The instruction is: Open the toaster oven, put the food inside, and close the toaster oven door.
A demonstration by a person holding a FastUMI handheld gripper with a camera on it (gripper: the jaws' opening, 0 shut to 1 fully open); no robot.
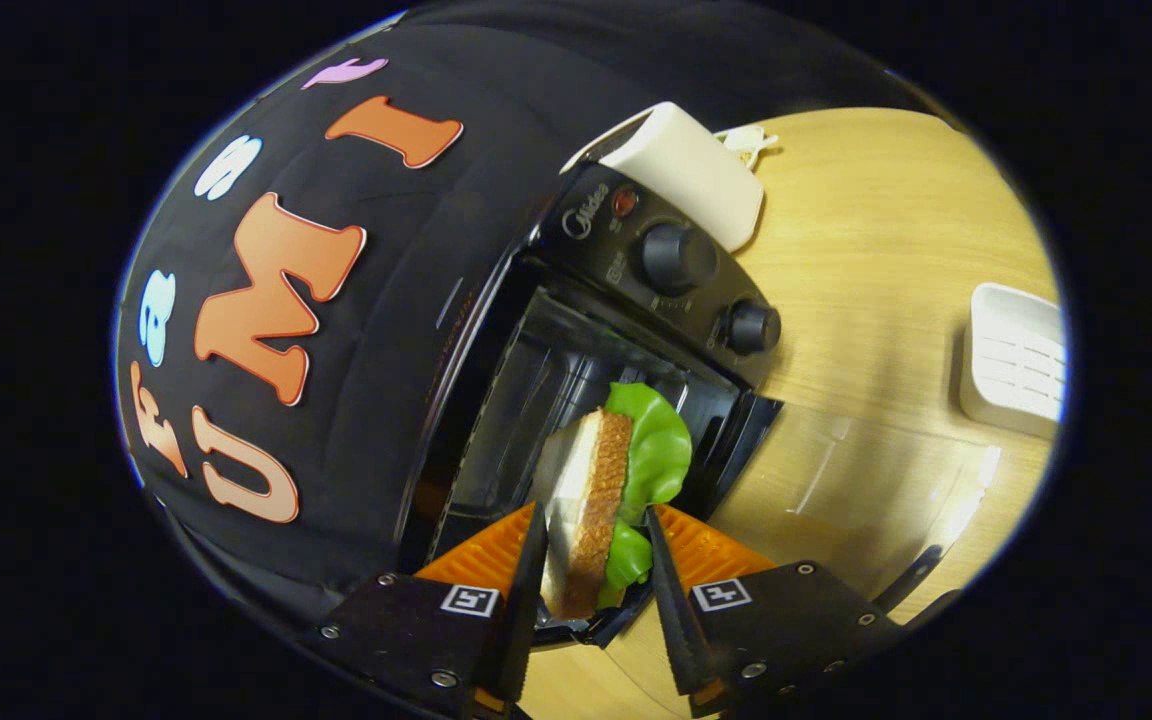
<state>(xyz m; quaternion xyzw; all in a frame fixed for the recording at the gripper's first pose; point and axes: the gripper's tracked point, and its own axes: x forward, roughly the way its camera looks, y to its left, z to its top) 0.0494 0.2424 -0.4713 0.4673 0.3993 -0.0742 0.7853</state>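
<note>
A sandwich [596, 490] of white bread, brown crust and green lettuce stands on edge between my two fingers, and my gripper [591, 545] is shut on it. Just ahead of it is the black toaster oven [636, 290], seen tilted, with its cavity open and two knobs [678, 258] on its control panel. The glass door [866, 480] lies folded down flat over the wooden table, beside my fingers. The sandwich's far end hangs in front of the oven's opening.
A white box-shaped appliance [691, 170] stands behind the oven. A white slotted tray [1016, 360] sits on the wooden table [886, 250] off to the side beyond the door. Black cloth wall rises behind the oven.
</note>
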